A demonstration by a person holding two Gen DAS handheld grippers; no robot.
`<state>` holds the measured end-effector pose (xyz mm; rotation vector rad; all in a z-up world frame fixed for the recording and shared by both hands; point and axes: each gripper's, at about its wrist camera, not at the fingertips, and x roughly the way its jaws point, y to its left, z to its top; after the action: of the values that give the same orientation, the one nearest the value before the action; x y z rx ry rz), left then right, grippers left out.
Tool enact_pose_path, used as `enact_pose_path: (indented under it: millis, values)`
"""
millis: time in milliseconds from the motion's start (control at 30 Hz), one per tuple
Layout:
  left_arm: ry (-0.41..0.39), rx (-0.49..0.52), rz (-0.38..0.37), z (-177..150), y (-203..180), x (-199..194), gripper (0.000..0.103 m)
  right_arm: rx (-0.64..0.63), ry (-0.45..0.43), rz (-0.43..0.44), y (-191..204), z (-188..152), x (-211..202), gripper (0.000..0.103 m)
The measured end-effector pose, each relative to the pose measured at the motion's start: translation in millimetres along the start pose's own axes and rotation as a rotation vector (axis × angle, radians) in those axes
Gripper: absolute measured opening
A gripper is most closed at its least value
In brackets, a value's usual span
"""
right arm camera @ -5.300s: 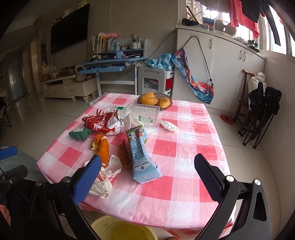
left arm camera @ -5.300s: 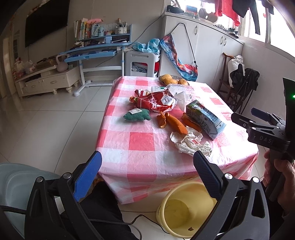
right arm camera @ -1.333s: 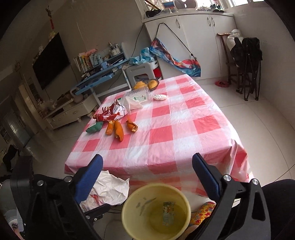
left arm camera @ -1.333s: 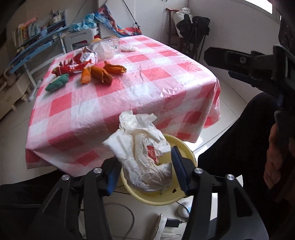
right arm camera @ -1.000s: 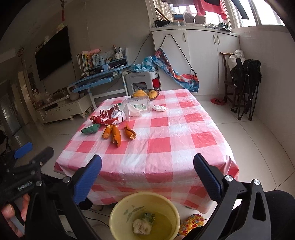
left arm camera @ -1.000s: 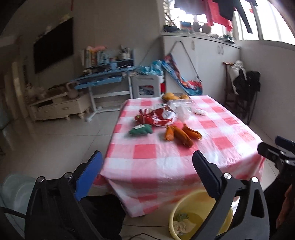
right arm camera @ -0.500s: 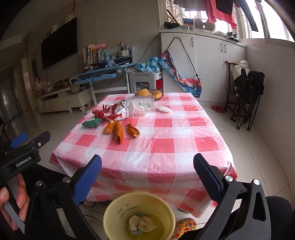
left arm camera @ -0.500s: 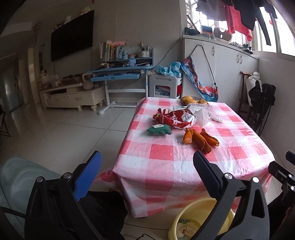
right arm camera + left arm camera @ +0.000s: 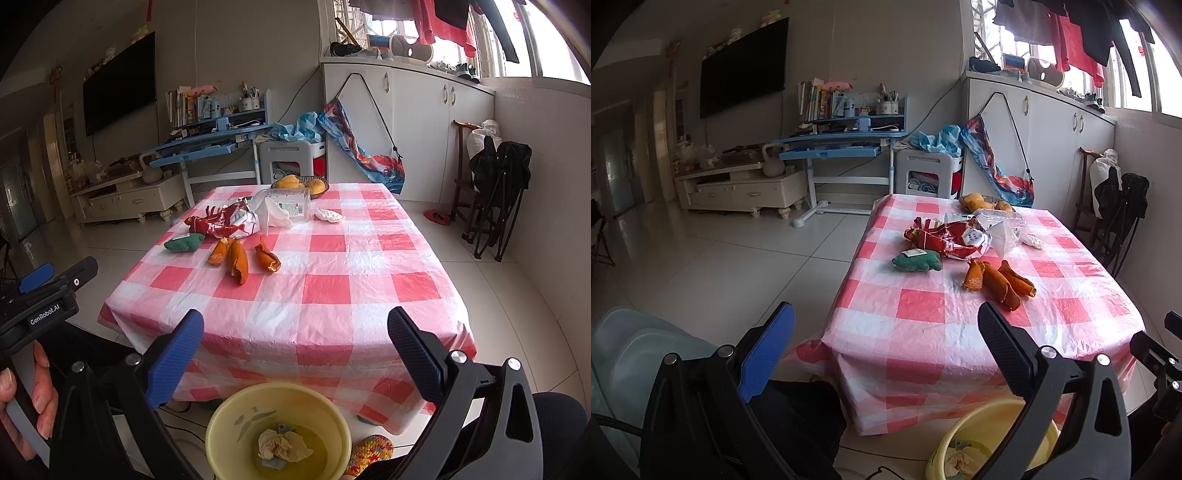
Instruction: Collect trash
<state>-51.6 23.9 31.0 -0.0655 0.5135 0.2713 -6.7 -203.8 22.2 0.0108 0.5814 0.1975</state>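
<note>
Both grippers, left gripper (image 9: 884,341) and right gripper (image 9: 295,341), are wide open and hold nothing. Three orange peels (image 9: 242,258), one red bag (image 9: 221,223) and one green toy (image 9: 183,243) lie on the table (image 9: 332,288). One yellow bucket (image 9: 221,435) on the floor holds crumpled paper (image 9: 282,445).

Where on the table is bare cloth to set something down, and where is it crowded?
Free: the whole near half of the pink checked tablecloth, from the orange peels to the front edge, and the right side beyond the small white crumpled tissue. Crowded: far left, around the red snack wrapper, green pouch and clear plastic container.
</note>
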Motion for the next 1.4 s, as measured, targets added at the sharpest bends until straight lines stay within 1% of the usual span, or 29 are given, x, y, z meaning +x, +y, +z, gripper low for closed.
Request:
enact_pose_path:
  millis: [1400]
  values:
    - [0.009,0.0,0.003,0.4,2.0,3.4,0.096,-0.003,0.015,0.007,1.6,-2.9,5.5,0.095]
